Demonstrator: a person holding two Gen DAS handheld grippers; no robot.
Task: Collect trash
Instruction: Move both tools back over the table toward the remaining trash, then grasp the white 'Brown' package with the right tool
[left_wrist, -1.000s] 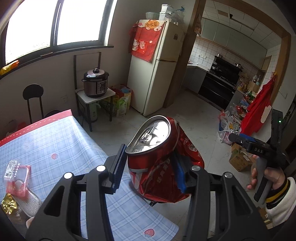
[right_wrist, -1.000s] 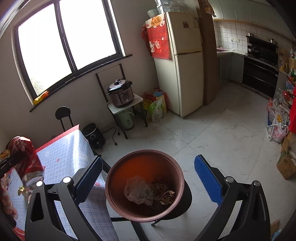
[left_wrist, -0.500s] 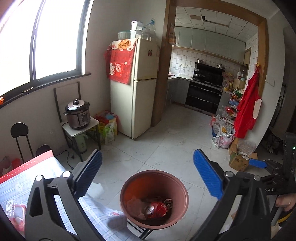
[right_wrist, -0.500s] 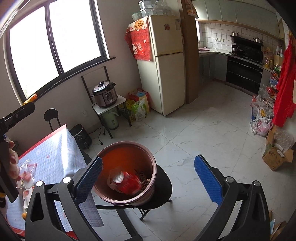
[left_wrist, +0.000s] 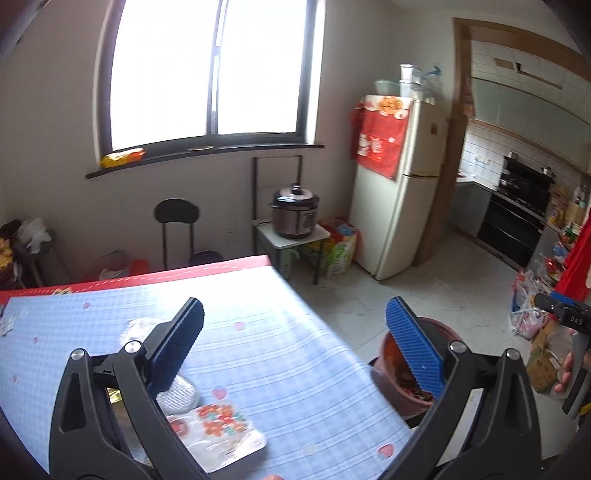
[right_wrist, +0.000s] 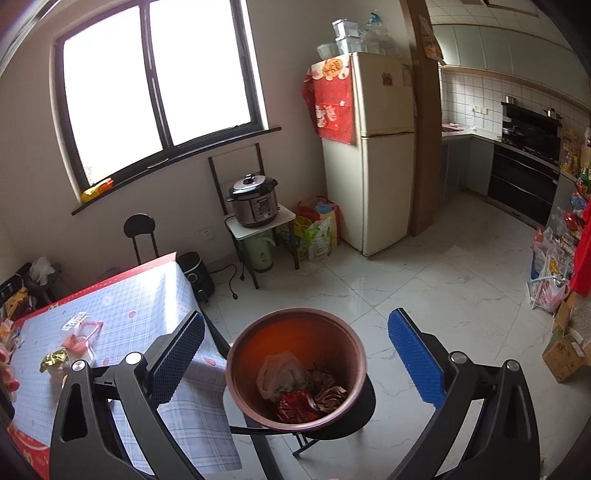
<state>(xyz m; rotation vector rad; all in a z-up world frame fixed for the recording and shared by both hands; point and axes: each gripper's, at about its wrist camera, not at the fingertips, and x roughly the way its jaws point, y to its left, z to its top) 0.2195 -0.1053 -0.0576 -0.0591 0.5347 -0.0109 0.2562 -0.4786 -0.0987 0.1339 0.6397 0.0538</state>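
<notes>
A brown trash bin (right_wrist: 295, 369) stands on a black chair beside the table; the crushed red can (right_wrist: 295, 406) lies inside it with a white bag and wrappers. My right gripper (right_wrist: 295, 362) is open and empty above the bin. My left gripper (left_wrist: 295, 350) is open and empty over the blue checked table (left_wrist: 277, 350). Below it lie a clear snack wrapper (left_wrist: 218, 428) and a silvery wrapper (left_wrist: 177, 395). The bin also shows in the left wrist view (left_wrist: 391, 380) at the table's right edge. More wrappers (right_wrist: 79, 338) and a gold wrapper (right_wrist: 53, 360) lie on the table in the right wrist view.
A black chair (left_wrist: 177, 229) stands behind the table. A cooker on a small stand (right_wrist: 255, 203), bags and a fridge (right_wrist: 369, 155) line the far wall. Bags and a cardboard box (right_wrist: 561, 350) sit on the tiled floor at the right.
My left gripper opened and dropped the red can into the bin, then swung left over the table. My right gripper stayed open above the bin.
</notes>
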